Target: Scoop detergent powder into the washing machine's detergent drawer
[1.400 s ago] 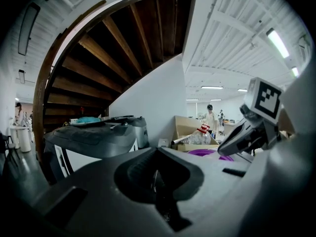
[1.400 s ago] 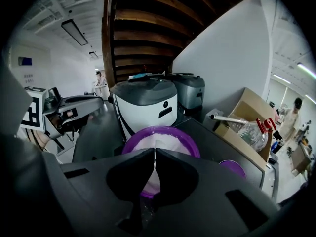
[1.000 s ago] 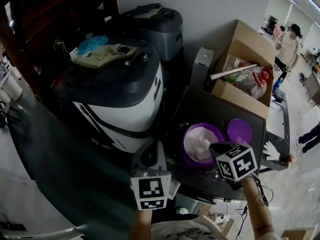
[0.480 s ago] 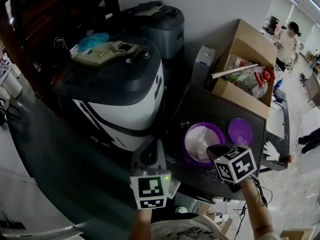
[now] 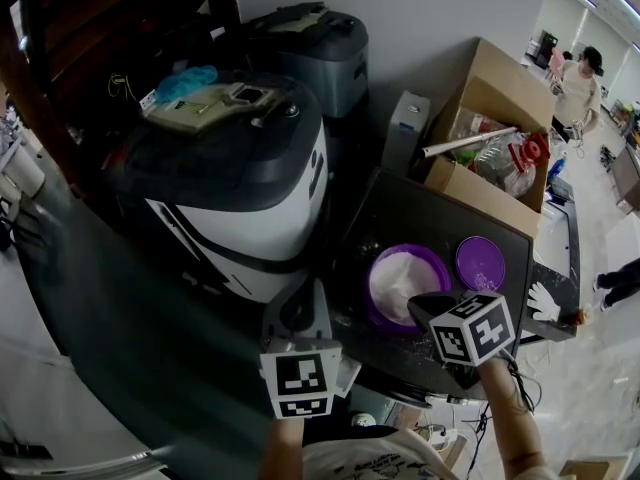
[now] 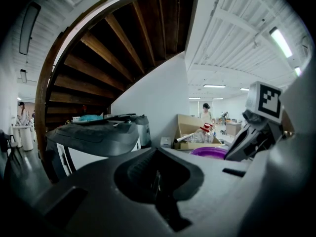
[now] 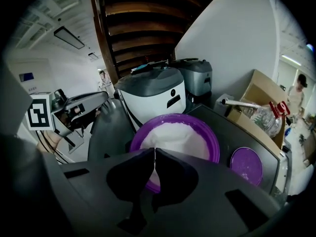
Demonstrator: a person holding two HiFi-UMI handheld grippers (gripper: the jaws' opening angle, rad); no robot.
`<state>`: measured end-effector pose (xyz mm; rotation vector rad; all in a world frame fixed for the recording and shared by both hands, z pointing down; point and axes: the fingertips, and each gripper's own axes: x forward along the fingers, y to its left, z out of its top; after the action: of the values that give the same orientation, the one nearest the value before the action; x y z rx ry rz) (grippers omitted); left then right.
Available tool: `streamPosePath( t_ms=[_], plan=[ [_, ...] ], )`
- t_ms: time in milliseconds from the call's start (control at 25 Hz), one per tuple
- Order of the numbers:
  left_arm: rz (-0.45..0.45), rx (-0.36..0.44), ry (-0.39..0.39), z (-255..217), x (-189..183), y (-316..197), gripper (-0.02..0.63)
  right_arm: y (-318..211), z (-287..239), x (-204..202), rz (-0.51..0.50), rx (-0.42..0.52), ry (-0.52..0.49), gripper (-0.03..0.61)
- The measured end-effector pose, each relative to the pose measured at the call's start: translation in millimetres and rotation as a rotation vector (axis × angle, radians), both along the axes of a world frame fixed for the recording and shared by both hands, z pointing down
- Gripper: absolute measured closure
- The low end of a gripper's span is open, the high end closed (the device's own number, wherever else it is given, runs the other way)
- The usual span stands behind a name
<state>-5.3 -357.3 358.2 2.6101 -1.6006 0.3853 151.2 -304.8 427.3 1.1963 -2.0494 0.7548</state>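
A purple bowl point(image 5: 374, 266) of white detergent powder point(image 5: 402, 273) sits on a black tabletop point(image 5: 420, 213), right of the white and dark grey washing machine point(image 5: 240, 188). My right gripper point(image 5: 416, 307) hangs over the bowl's near rim. In the right gripper view it point(image 7: 154, 154) is shut on a thin white strip, seemingly a scoop handle; the powder point(image 7: 173, 137) lies just beyond. My left gripper point(image 5: 297, 314) is low by the machine's front, its jaws point(image 6: 155, 179) closed with nothing seen between them. No detergent drawer shows.
The bowl's purple lid point(image 5: 480, 261) lies on the tabletop to the right. Behind it stand a cardboard box point(image 5: 490, 193) of clutter and a white container point(image 5: 403, 133). A second grey machine point(image 5: 310, 53) is against the wall. A person point(image 5: 578, 93) stands far right.
My right gripper has drifted slightly left and nearer over the bowl. The left gripper has barely moved.
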Motion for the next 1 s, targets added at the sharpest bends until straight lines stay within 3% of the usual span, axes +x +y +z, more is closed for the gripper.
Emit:
streamPosePath(
  t_ms=[360, 800, 1000],
  plan=[
    [0.002, 0.005, 0.004, -2, -2, -2, 0.612, 1, 1, 15, 0.131, 0.011, -0.103, 0.557],
    [0.021, 0.015, 0.013, -9, 2, -6, 0.612, -2, -9, 35, 0.425, 0.047, -0.444, 0.557],
    [0.024, 0.021, 0.018, -12, 4, -4, 0.612, -4, -16, 34, 0.525, 0.086, -0.644, 0.557]
  ],
)
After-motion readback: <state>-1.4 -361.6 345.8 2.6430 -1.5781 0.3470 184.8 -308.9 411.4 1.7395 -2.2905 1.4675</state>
